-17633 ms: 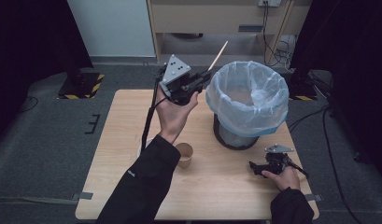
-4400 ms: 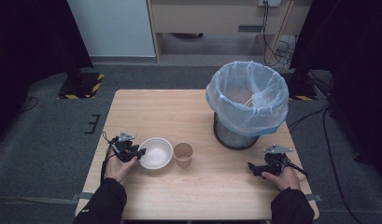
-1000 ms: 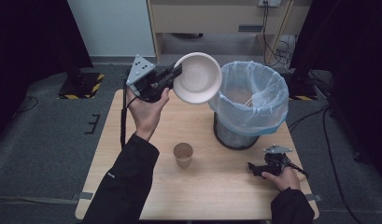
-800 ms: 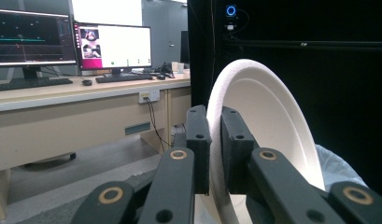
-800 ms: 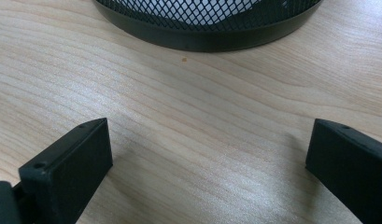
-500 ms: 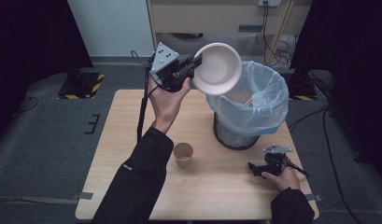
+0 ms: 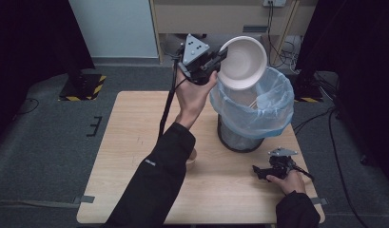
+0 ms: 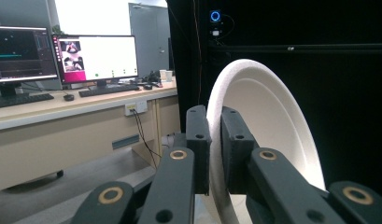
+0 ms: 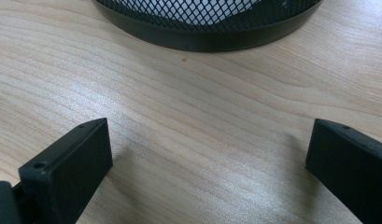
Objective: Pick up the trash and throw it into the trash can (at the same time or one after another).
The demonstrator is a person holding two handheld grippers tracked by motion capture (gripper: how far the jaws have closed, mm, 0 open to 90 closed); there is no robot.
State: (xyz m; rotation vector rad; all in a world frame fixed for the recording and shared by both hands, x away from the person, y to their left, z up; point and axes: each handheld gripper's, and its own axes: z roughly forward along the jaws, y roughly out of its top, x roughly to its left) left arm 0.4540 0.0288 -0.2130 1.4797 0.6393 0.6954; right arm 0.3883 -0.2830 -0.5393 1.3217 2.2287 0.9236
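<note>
1. So, the left gripper point(image 7: 219, 61) was held up high at the far side of the light wooden table point(image 7: 130, 156), its jaws clamped on the rim of a white round foam bowl point(image 7: 242, 61).
2. Bowl was tipped on its side, hollow facing the high camera, right above the near-left edge of the black mesh bin lined with a pale blue plastic bag point(image 7: 254, 111).
3. From the left gripper view the bowl's point(image 8: 268, 126) rim sat pinched between the two black jaws.
4. Right gripper point(image 7: 258, 172) rested on the table near the bin's base, jaws wide apart, nothing between them.
5. A small brown paper cup point(image 7: 191, 156) peeked out beside the left sleeve.
</note>
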